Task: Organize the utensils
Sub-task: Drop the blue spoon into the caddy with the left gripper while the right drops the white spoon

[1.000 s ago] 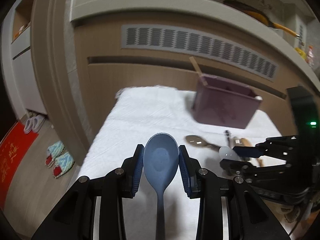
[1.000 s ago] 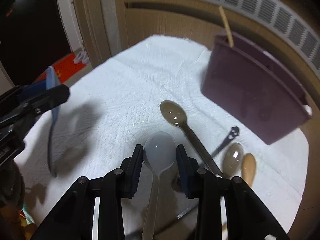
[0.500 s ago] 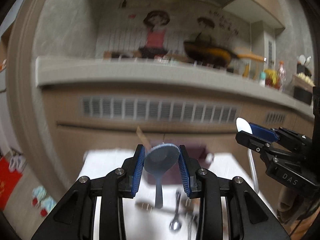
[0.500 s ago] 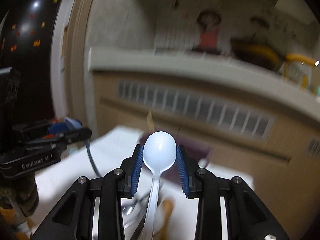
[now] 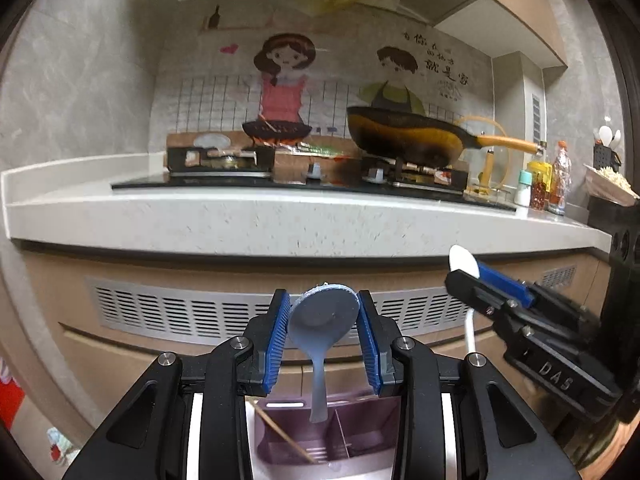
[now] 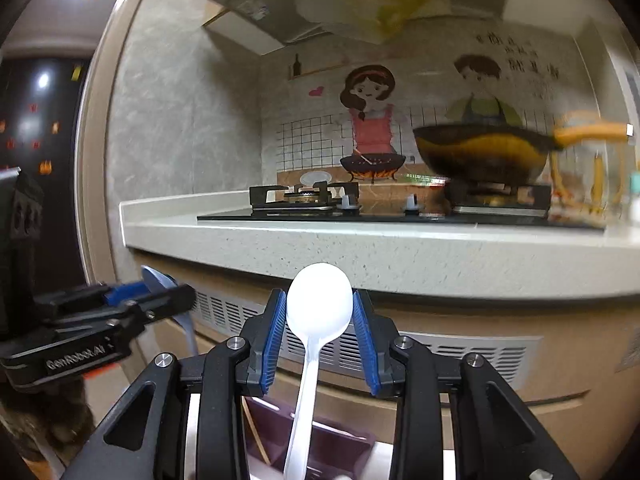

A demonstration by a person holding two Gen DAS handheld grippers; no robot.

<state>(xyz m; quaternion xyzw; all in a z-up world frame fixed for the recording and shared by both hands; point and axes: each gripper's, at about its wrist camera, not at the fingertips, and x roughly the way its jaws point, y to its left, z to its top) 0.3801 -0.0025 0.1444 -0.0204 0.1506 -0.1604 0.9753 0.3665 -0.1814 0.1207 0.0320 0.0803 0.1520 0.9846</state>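
My left gripper (image 5: pixel 323 316) is shut on the bowl of a blue spoon (image 5: pixel 322 320), whose handle hangs down over the purple utensil caddy (image 5: pixel 320 440) below. A wooden stick (image 5: pixel 280 436) leans inside the caddy. My right gripper (image 6: pixel 320 316) is shut on the bowl of a white spoon (image 6: pixel 318 304), handle dangling above the same purple caddy (image 6: pixel 332 452). Each gripper shows in the other's view: the right gripper (image 5: pixel 472 276) with the white spoon (image 5: pixel 462 262) at the right, the left gripper (image 6: pixel 160 294) with the blue spoon (image 6: pixel 154 278) at the left.
A pale kitchen counter (image 5: pixel 280 220) runs across ahead, above a vented cabinet front (image 5: pixel 180 312). On it stand a gas hob (image 5: pixel 224 164) and a dark wok (image 5: pixel 404 136) with an orange handle. Bottles (image 5: pixel 556 180) stand at the counter's right end.
Both grippers have risen off the white cloth and tilted up with their spoons. The views went from the cloth and loose utensils to the counter, with the caddy now below.
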